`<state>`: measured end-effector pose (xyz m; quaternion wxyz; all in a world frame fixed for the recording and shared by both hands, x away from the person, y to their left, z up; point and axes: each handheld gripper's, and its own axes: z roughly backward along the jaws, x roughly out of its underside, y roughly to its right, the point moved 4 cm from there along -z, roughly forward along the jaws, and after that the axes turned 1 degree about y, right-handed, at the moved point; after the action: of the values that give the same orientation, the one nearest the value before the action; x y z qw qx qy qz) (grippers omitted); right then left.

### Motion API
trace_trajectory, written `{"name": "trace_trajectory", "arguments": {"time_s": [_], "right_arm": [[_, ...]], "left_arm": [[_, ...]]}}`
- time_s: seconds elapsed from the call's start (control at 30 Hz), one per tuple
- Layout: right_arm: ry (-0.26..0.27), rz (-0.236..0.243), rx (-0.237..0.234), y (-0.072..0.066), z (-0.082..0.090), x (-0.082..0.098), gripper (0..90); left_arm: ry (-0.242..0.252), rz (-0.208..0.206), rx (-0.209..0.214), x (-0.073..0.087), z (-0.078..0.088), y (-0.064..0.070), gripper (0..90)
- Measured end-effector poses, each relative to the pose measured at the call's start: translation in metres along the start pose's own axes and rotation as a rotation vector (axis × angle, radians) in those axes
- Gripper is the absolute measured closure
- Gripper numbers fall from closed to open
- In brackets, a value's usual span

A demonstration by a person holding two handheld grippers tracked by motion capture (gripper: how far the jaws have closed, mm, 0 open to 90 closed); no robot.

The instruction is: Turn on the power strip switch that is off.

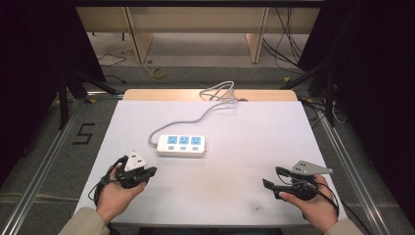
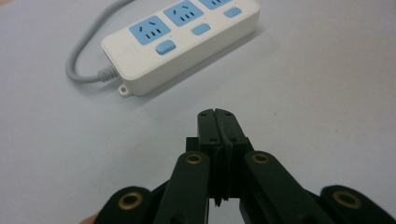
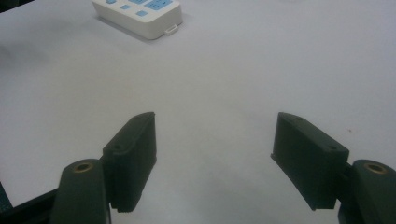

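A white power strip (image 1: 181, 146) with three blue sockets and three blue switches lies flat near the middle of the white table; its grey cable (image 1: 195, 117) runs off toward the far edge. My left gripper (image 1: 151, 171) rests low on the table just in front and to the left of the strip, jaws pressed together with nothing between them. In the left gripper view the strip (image 2: 182, 42) lies just beyond my left gripper (image 2: 217, 114). My right gripper (image 1: 271, 178) sits near the front right of the table, jaws wide apart and empty. The right gripper view shows the strip's end (image 3: 140, 16) far beyond my right gripper (image 3: 215, 135).
The white table top (image 1: 244, 147) has a wooden strip along its far edge (image 1: 161, 94). Loops of grey cable (image 1: 220, 92) lie there. Metal rails run along both sides, and a black "5" (image 1: 83, 133) marks the floor at the left.
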<state>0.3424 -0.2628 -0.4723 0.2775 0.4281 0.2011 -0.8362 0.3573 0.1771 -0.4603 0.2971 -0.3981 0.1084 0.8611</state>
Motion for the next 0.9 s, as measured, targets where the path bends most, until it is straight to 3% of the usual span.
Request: {"name": "trace_trajectory", "arguments": {"time_s": [0.9], "right_arm": [[-0.008,-0.008,-0.003,0.001,-0.001,0.001,30.7]], "left_arm": [[-0.025,0.0,-0.001,-0.014,-0.018,-0.009,89.8]]}}
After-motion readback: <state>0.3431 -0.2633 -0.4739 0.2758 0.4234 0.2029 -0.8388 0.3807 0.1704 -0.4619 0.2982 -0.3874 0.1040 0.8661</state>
